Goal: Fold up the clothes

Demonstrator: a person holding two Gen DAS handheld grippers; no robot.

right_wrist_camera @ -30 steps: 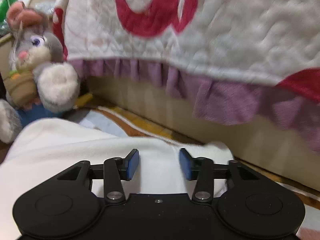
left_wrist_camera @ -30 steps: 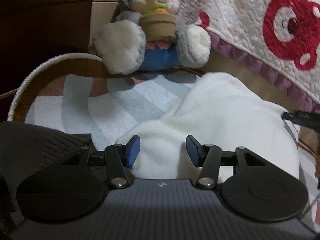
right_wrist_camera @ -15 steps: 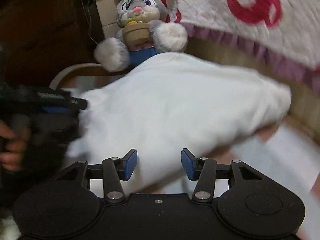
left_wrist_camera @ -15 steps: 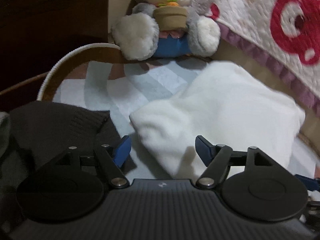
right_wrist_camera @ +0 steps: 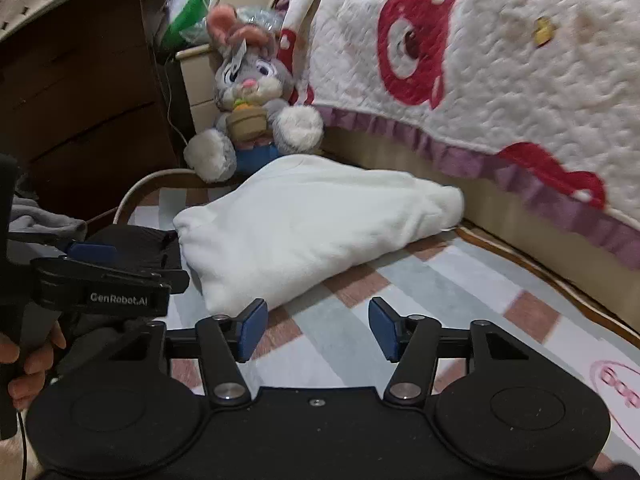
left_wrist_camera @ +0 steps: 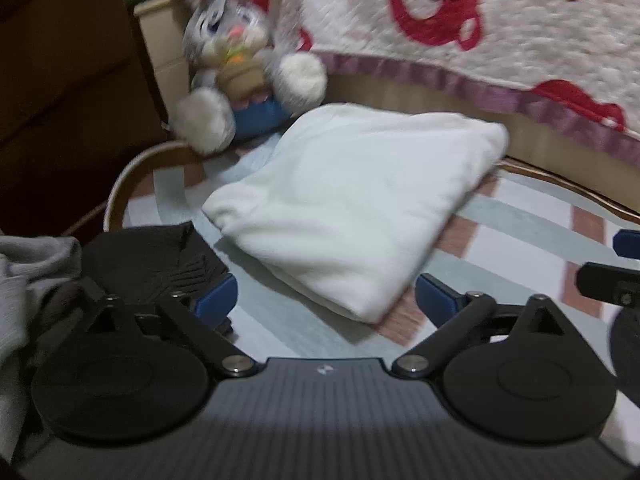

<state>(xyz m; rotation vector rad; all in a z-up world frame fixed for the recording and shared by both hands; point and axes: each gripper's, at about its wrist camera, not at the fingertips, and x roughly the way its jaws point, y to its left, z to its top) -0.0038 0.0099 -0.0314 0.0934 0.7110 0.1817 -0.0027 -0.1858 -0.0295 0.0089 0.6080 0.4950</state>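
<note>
A folded white fleece garment [left_wrist_camera: 352, 200] lies on the striped rug [left_wrist_camera: 520, 224]; it also shows in the right wrist view [right_wrist_camera: 304, 224]. My left gripper [left_wrist_camera: 326, 300] is open wide and empty, just in front of the garment's near corner. My right gripper [right_wrist_camera: 314, 330] is open and empty, held back over the rug in front of the garment. A folded dark garment [left_wrist_camera: 148, 256] lies left of the white one, beside a grey garment [left_wrist_camera: 28, 264]. The left gripper's body [right_wrist_camera: 104, 280] shows at the left of the right wrist view.
A grey plush rabbit [right_wrist_camera: 252, 108] sits behind the white garment against the bed base. A quilted white bedspread with red figures [right_wrist_camera: 500, 60] hangs over the bed on the right. Dark wooden drawers [right_wrist_camera: 80, 80] stand at the left.
Both grippers have pulled back from the white garment and let it lie folded on the rug. The left jaws have opened wider. Both views now show the whole garment.
</note>
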